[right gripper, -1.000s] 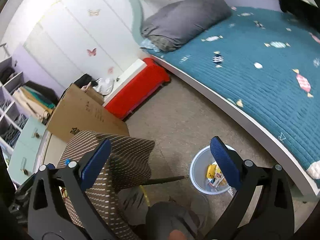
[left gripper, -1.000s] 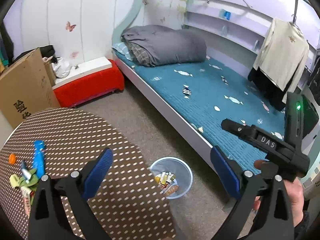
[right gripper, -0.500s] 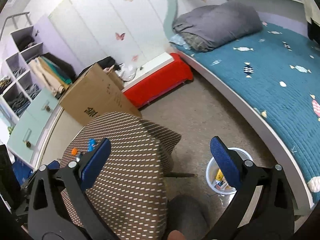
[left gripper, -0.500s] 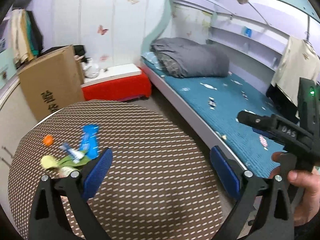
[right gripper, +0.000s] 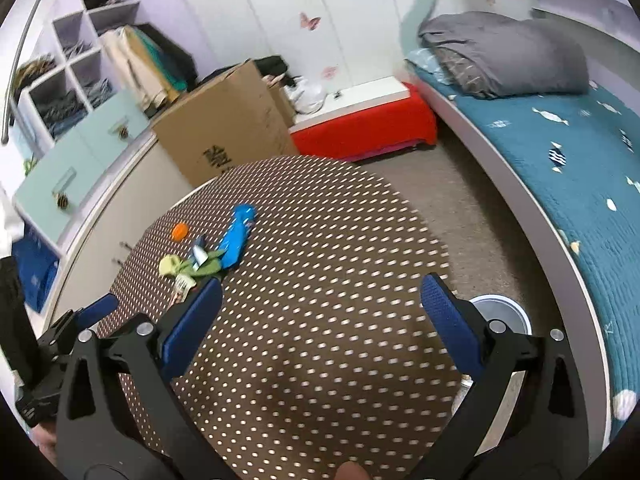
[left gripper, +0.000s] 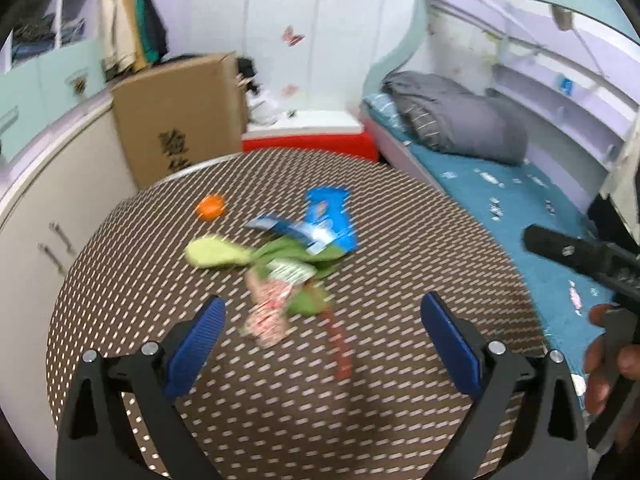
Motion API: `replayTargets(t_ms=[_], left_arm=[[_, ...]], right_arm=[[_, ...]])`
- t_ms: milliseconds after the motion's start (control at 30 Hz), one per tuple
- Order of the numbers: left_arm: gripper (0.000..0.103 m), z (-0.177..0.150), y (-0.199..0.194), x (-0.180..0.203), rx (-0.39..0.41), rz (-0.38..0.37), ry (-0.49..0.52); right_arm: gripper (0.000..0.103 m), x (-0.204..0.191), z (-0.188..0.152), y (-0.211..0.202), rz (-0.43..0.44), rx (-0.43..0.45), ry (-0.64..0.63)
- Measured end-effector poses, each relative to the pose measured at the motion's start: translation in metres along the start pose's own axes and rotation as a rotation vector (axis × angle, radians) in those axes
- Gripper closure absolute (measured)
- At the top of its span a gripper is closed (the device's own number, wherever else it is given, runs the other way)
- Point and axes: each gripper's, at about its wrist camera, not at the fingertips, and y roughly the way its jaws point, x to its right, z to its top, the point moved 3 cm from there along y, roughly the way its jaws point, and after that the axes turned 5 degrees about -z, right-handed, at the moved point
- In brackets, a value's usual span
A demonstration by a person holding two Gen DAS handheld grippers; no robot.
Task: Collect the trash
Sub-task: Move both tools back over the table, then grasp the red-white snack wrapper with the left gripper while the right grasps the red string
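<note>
Left gripper (left gripper: 322, 320) with jaws spread wide and holding nothing, poised above the near half of the round dotted tabletop (left gripper: 400, 240); the litter heap lies directly ahead of it and slightly toward its left jaw. Taking the orange bottle cap (left gripper: 210, 206) as landmark: the blue wrapper (left gripper: 330, 220) lies to its right, long axis running away from the camera; the pale green scrap (left gripper: 212, 254) lies just nearer than the cap; the red-and-white printed wrapper (left gripper: 270, 308) lies nearer still and to the right, closest to the jaws, with a thin red strip (left gripper: 340, 344) beside it, pointing toward the camera. Motion blur hides which pieces overlap. Right gripper (right gripper: 320, 316), jaws likewise spread and empty, hovers over the tabletop's opposite side, well apart from the heap, which in its view sits beyond the left jaw; the waste bin (right gripper: 500, 312) stands on the floor beside its right jaw. The left gripper is judged nearer, so the printed wrapper is its likely first pick, taken across its short axis.
</note>
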Motion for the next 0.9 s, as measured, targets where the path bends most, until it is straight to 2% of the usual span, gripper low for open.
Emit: replayTargets(t_ms=[233, 467, 500, 533, 633, 667, 733, 800, 833, 900], left_arm=[[0.007, -0.013, 0.017, -0.043, -0.031, 0.058, -0.011], [0.008, -0.005, 0.046, -0.052, -0.061, 0.071, 0.083], [0.011, -0.003, 0.052, -0.051, -0.072, 0.070, 0.108], [0.020, -0.003, 0.056, -0.050, -0.087, 0.063, 0.126], [0.039, -0.004, 0.067, -0.049, -0.126, 0.024, 0.150], [0.042, -0.004, 0.069, -0.050, -0.124, 0.007, 0.147], [0.062, -0.003, 0.067, -0.051, -0.112, -0.047, 0.118], [0.076, -0.003, 0.064, -0.055, -0.102, -0.071, 0.091], [0.081, -0.004, 0.063, -0.056, -0.097, -0.072, 0.078], [0.082, -0.007, 0.058, -0.060, -0.084, -0.078, 0.047]], right_arm=[[0.006, -0.019, -0.007, 0.015, 0.001, -0.036, -0.033], [0.006, -0.029, -0.013, 0.025, 0.001, -0.067, -0.059], [0.006, -0.031, -0.014, 0.026, -0.002, -0.070, -0.063], [0.006, -0.032, -0.014, 0.027, -0.001, -0.073, -0.066], [0.006, -0.033, -0.014, 0.029, -0.001, -0.080, -0.074], [0.006, -0.035, -0.014, 0.030, -0.001, -0.081, -0.076], [0.006, -0.039, -0.015, 0.032, -0.001, -0.080, -0.082], [0.006, -0.043, -0.015, 0.034, 0.009, -0.083, -0.093], [0.006, -0.046, -0.016, 0.035, 0.019, -0.087, -0.099], [0.006, -0.054, -0.016, 0.039, 0.032, -0.096, -0.119]])
